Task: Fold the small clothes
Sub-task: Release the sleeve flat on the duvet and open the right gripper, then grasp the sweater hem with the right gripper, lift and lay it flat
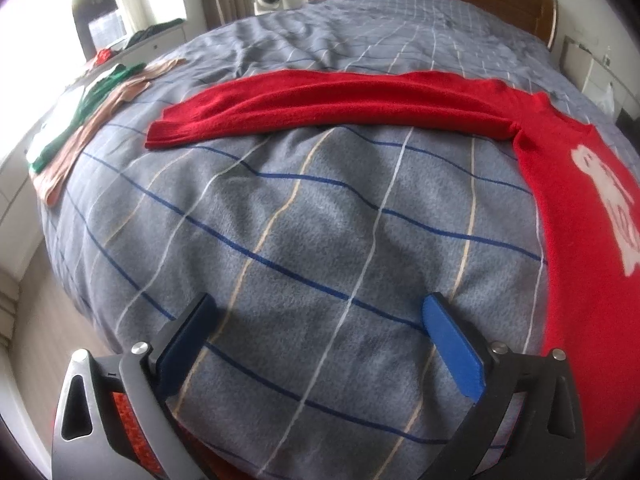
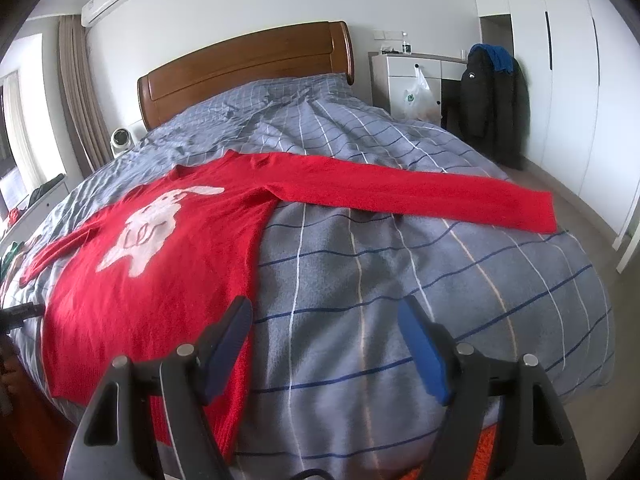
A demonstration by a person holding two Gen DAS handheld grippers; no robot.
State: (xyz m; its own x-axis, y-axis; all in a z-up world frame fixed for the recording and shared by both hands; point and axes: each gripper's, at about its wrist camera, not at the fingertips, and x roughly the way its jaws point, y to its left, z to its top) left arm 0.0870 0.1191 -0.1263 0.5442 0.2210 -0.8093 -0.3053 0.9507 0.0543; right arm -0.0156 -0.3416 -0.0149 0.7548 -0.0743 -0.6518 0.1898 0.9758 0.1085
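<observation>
on grey checked duvet (image 2: 400, 280): red sweater (image 2: 152, 280) flat, sleeves spread; left gripper (image 1: 320, 344), right gripper (image 2: 324, 344) jaws apart, empty.

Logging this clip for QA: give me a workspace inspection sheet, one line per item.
Surface: bed with grey checked duvet, rumpled near the headboard.
Job's things: red sweater laid flat, front up, both sleeves spread out.
Clutter: green and beige clothes at the bed's far edge.
Grippers: left gripper open, over bare duvet; right gripper open, one finger over the sweater's side edge.
Cables: nothing seen.
Surroundings: wardrobe, dark jacket, plastic bag, small fan.
</observation>
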